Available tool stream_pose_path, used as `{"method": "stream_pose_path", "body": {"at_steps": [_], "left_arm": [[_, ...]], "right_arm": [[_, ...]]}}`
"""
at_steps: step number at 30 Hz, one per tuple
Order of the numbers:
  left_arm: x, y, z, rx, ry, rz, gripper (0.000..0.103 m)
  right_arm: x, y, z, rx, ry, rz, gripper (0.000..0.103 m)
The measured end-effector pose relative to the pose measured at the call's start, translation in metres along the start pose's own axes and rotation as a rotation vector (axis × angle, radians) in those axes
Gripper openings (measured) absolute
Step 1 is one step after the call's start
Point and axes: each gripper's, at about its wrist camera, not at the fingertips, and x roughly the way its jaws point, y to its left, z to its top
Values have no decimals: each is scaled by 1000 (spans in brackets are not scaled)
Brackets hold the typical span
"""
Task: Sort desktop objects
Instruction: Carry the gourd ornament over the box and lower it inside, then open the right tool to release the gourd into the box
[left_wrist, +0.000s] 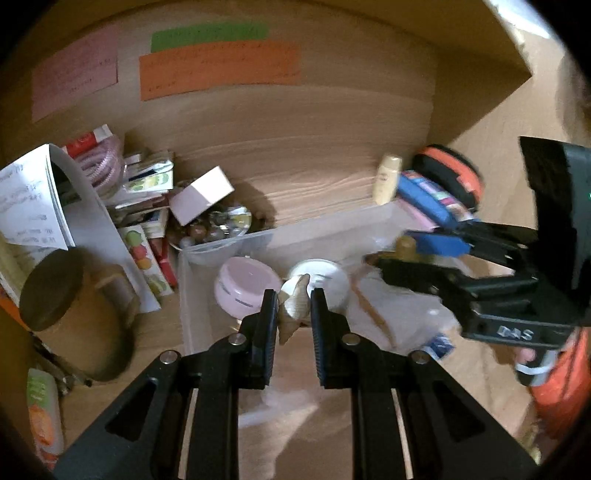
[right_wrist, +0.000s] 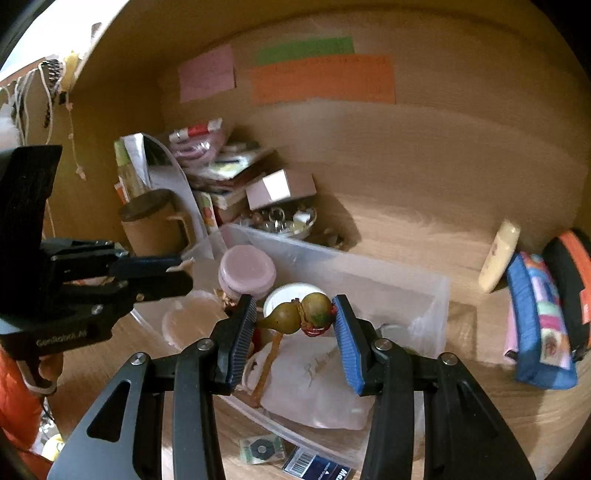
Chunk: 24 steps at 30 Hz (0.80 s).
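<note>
My left gripper (left_wrist: 294, 300) is shut on a small cream, shell-like piece (left_wrist: 295, 312), held above the near end of a clear plastic bin (left_wrist: 229, 242). In the right wrist view this gripper (right_wrist: 184, 274) comes in from the left with a cream sliver at its tips. My right gripper (right_wrist: 294, 302) is shut on a small olive double gourd (right_wrist: 314, 307) with a red cord at its waist, and it hangs over the bin (right_wrist: 369, 275). In the bin lie a pink round jar (right_wrist: 246, 272), a white-lidded jar (left_wrist: 321, 275) and a pale pouch (right_wrist: 317, 384).
At the left stand a lidded brown mug (right_wrist: 155, 225), papers, small boxes and a bowl of marbles (left_wrist: 221, 225). A cream tube (right_wrist: 498, 254), a blue pencil case (right_wrist: 535, 325) and an orange-black case (right_wrist: 570, 280) lie to the right. Coloured notes (right_wrist: 321, 79) hang on the back panel. Small cards (right_wrist: 317, 469) lie before the bin.
</note>
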Motion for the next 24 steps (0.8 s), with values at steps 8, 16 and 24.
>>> {"method": "stream_pose_path", "body": {"at_steps": [8, 16, 24], "left_arm": [[32, 7, -1, -34, 52, -35, 17], [41, 10, -6, -36, 78, -47, 17], [41, 20, -8, -70, 85, -48, 18]], "right_arm": [[19, -7, -8, 20, 59, 2, 39], [30, -6, -13, 15, 84, -40, 39], [33, -5, -14, 9, 84, -37, 39]]}}
